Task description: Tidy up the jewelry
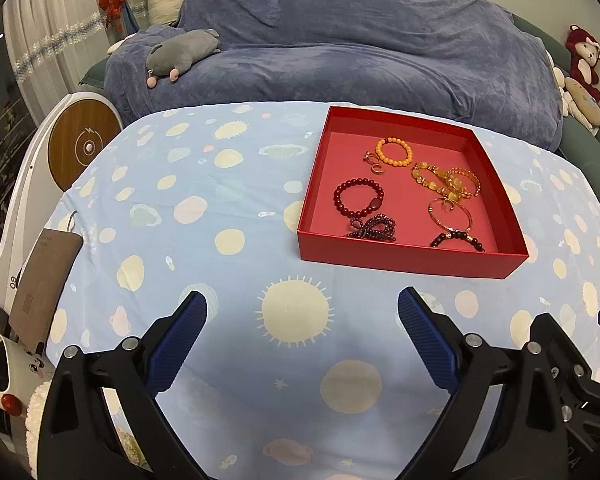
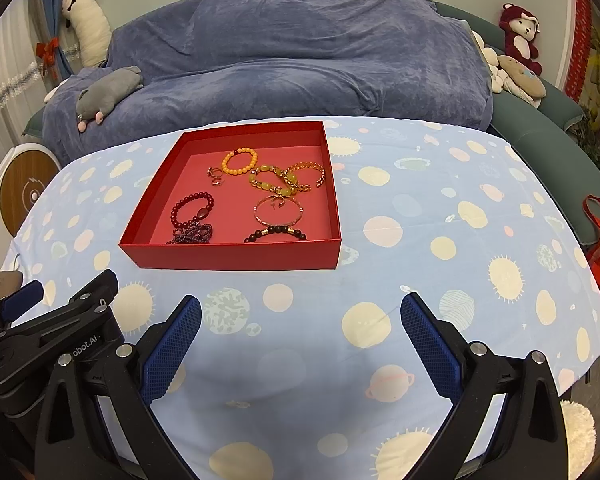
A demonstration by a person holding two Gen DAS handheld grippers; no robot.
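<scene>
Both grippers hang low over the near edge of the bench (image 2: 480, 184), side by side, jaws spread wide and holding nothing. The red tray (image 2: 236, 258) sits ahead of them toward the far side, and everything to be sorted lies inside it, none of it on the cloth. From the left gripper (image 1: 302, 308) the tray lies ahead and to the right; from the right gripper (image 2: 300, 312) it lies ahead and a little to the left, so the tray stands roughly between the two, and I would judge neither arm clearly nearer. The tray's near wall faces the jaws almost square-on, so a reach has to go up over that wall and down. Counting inside: one orange bracelet (image 2: 239, 162) at the back, one dark red bracelet (image 2: 192, 210) on the left, one purple strand (image 2: 192, 235) bunched against the near wall and touching the red one, one black bracelet (image 2: 276, 233) at the near wall, one thin bangle (image 2: 278, 212) just behind it with a small ring-like piece inside its loop, and a yellow-gold tangle (image 2: 286, 180) on the right that looks like two pieces overlapping, though I cannot separate them for sure. Two small rings (image 2: 215, 176) lie beside the orange one.
</scene>
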